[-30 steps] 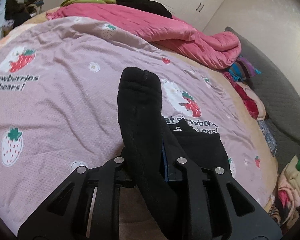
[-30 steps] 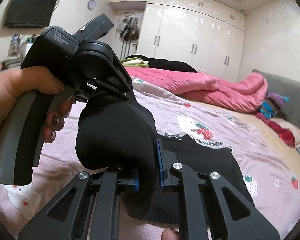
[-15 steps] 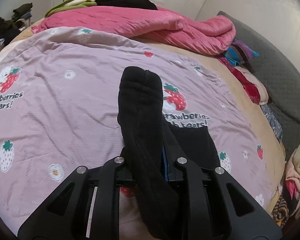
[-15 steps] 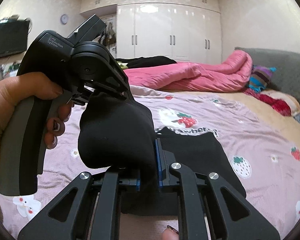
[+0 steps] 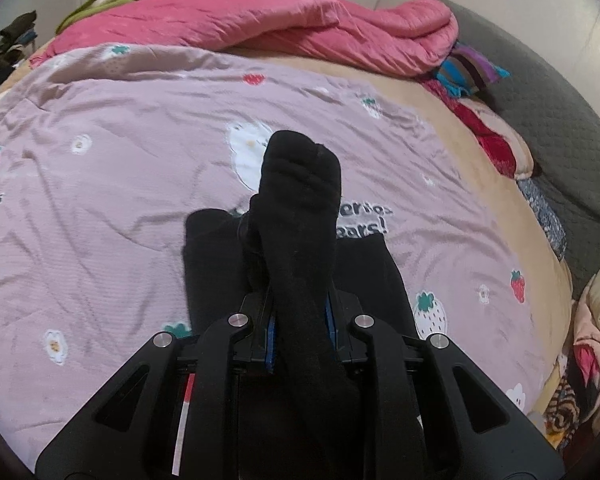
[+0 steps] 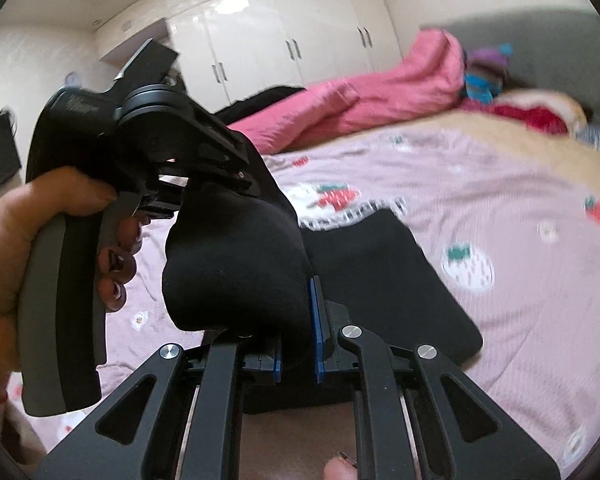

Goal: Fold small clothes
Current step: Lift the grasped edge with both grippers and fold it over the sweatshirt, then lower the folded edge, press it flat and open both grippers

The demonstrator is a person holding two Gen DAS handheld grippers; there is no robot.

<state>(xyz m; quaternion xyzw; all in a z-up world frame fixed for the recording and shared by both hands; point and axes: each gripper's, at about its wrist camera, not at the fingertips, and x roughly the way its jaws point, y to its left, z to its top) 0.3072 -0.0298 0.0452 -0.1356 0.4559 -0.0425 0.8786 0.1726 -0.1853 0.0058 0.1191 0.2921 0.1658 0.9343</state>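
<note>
A black sock (image 5: 300, 208) is pinched between the blue pads of my left gripper (image 5: 300, 320), which is shut on it, and its toe end sticks out ahead. In the right wrist view the same sock (image 6: 236, 264) bulges between both tools. My right gripper (image 6: 298, 328) is shut on its lower end. A hand (image 6: 28, 232) holds the left gripper's handle (image 6: 60, 280) at the left. A flat black garment (image 5: 212, 264) lies on the pink strawberry sheet (image 5: 100, 200) right under the sock, and it also shows in the right wrist view (image 6: 380, 272).
A bunched pink quilt (image 5: 300, 28) lies along the far side of the bed. A grey padded headboard (image 5: 560, 128) and colourful clothes (image 5: 472, 68) are at the right, with a pile of garments (image 5: 592, 340) by the bed's edge. White wardrobe doors (image 6: 280, 40) stand behind.
Both grippers have carried the sock across the bed, and the black garment now sits centred beneath it instead of off to the right. The right wrist view has rolled and blurred.
</note>
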